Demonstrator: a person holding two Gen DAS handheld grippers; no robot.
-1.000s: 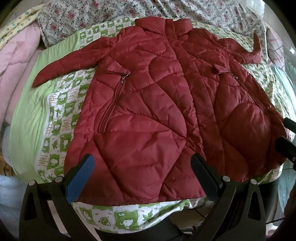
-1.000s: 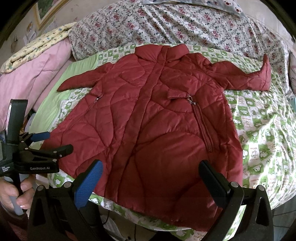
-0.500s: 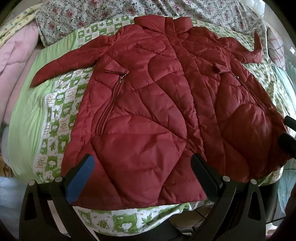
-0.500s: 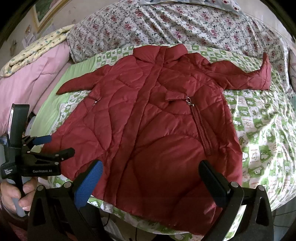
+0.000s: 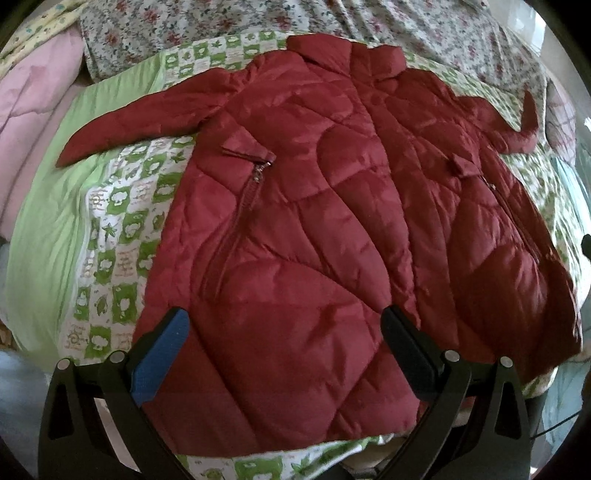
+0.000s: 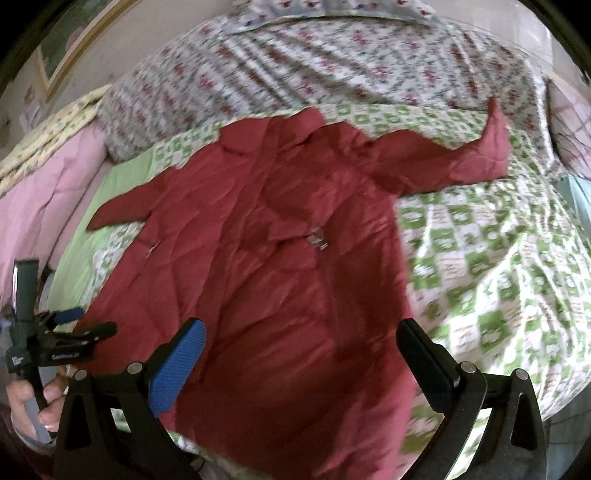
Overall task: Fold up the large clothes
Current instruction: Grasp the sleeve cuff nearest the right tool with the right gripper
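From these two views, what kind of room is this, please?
Most likely a bedroom. A red quilted jacket lies spread on a bed with a green checked sheet, a floral quilt behind it, and pink bedding at the side.

jacket flat on quilt | pillows behind collar

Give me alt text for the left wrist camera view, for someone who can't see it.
A dark red quilted jacket lies spread flat, front up, on a green-and-white patterned bedsheet, both sleeves stretched outward and the collar at the far end. The open left gripper hovers over the jacket's near hem, holding nothing. A floral blanket lies beyond the collar.
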